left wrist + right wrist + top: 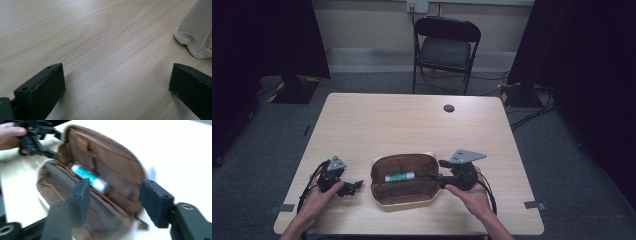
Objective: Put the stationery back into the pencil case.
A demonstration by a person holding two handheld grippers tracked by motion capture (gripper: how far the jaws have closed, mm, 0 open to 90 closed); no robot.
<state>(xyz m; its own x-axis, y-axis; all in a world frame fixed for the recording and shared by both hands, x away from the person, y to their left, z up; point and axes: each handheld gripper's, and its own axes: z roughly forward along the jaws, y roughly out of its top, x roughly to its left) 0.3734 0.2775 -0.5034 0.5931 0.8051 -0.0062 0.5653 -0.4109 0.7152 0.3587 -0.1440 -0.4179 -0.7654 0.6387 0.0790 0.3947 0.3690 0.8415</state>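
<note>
We see the teal-and-white tube lying inside the open brown fabric pouch, long axis left-right. Right gripper at the pouch's right end, nearer, half open, empty. Left gripper left of pouch, wide open, empty, over the desk.

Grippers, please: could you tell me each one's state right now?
Left gripper: open, holding nothing.
Right gripper: open, holding nothing, at the pouch.

My left gripper has bare table ahead; the open pouch blocks its right side. The glue stick lies inside, reachable from above.
</note>
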